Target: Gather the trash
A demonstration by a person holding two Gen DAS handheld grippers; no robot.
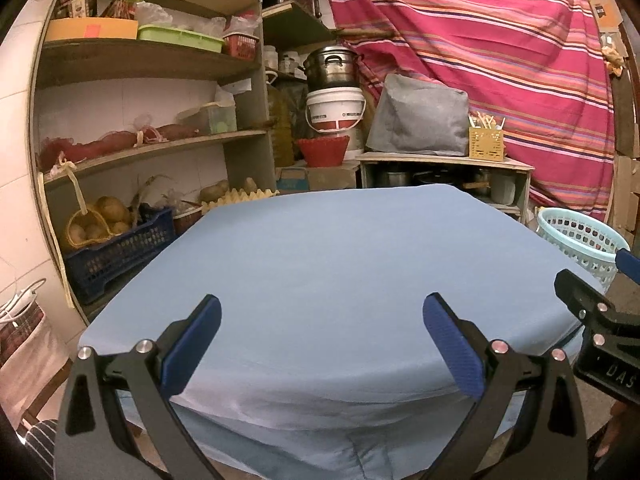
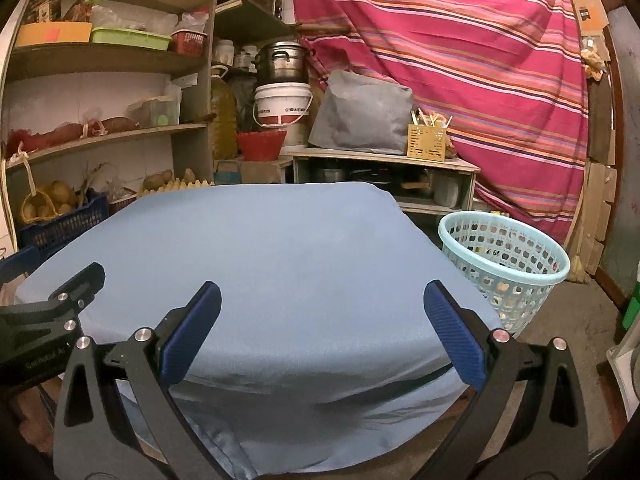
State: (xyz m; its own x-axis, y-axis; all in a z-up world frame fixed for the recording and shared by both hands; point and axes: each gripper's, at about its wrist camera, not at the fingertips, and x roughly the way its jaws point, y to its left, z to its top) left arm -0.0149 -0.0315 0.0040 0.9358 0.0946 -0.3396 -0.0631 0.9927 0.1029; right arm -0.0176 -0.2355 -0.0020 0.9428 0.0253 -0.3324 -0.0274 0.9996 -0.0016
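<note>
Oddly, no trash shows on the blue-clothed table [image 2: 280,248]; the basket [image 2: 508,264] stands off its right edge. Both the left gripper [image 1: 322,322] and right gripper [image 2: 322,310] hover released, empty. Scan before reaching.

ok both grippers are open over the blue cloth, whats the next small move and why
Probably hold both and look around before reaching. The left gripper and right gripper are open and empty, and the blue cloth-covered table shows no trash in either view. The pale blue perforated plastic basket beside the table's right edge seems to hold coloured scraps, so the collecting may already be done.
</note>
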